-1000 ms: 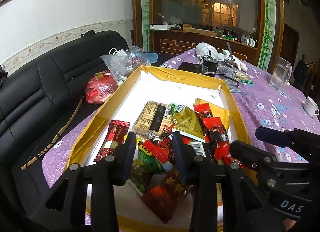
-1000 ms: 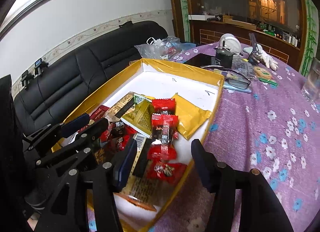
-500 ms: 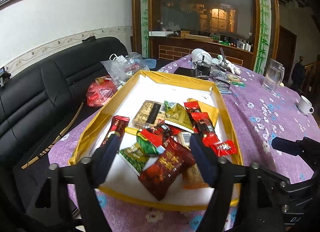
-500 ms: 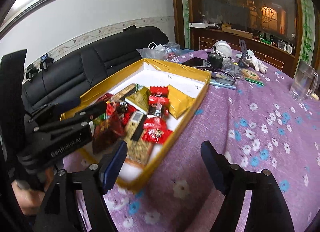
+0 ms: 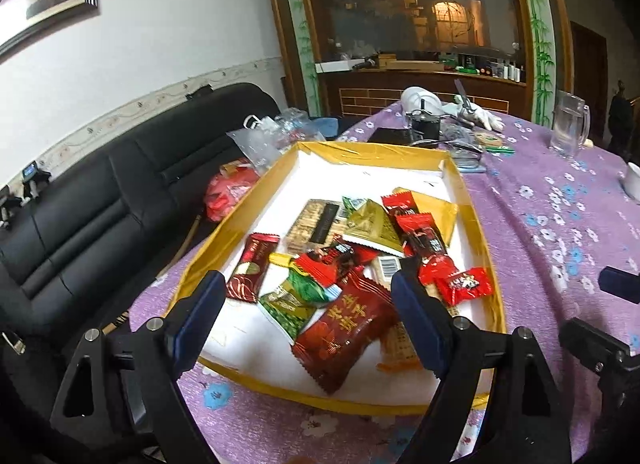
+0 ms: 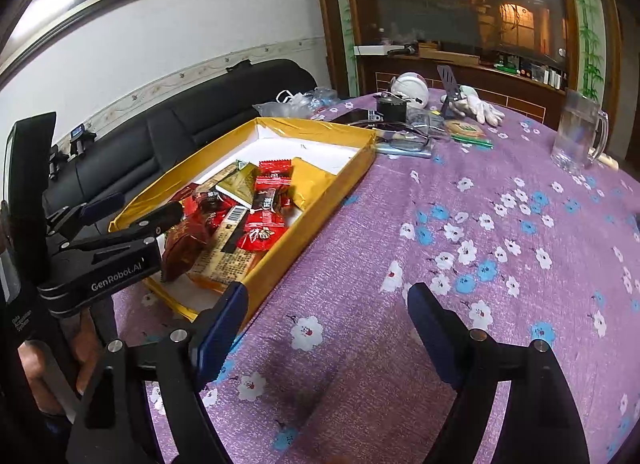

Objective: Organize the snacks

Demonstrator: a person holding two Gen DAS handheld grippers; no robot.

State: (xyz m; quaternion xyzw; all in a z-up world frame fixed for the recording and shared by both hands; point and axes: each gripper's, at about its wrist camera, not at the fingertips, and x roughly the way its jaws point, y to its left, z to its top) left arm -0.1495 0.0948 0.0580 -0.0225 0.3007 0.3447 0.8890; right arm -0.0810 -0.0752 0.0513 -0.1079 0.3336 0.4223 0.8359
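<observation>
From the left wrist, the left hand-held gripper (image 5: 308, 304) hung with jaws widening and empty, nothing pinched, above the loose foil snack packets (image 5: 352, 256) heaped in the shallow gold-rimmed cardboard box (image 5: 236, 219).

From the right wrist, the right hand-held gripper (image 6: 328, 318) was likewise opening, empty, over the purple flowered counter (image 6: 480, 232) beside the box. Best picked singly, topmost packet first.

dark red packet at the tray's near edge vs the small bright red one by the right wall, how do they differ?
The dark red packet is the larger of the two and a deep maroon; the small red packet is bright red. The dark one lies on top of other wrappers, its corner near the yellow tray's front edge; the small one lies close to the right wall. Both are sealed, carry printed characters, and lie loose, with no gripper touching them.
</observation>
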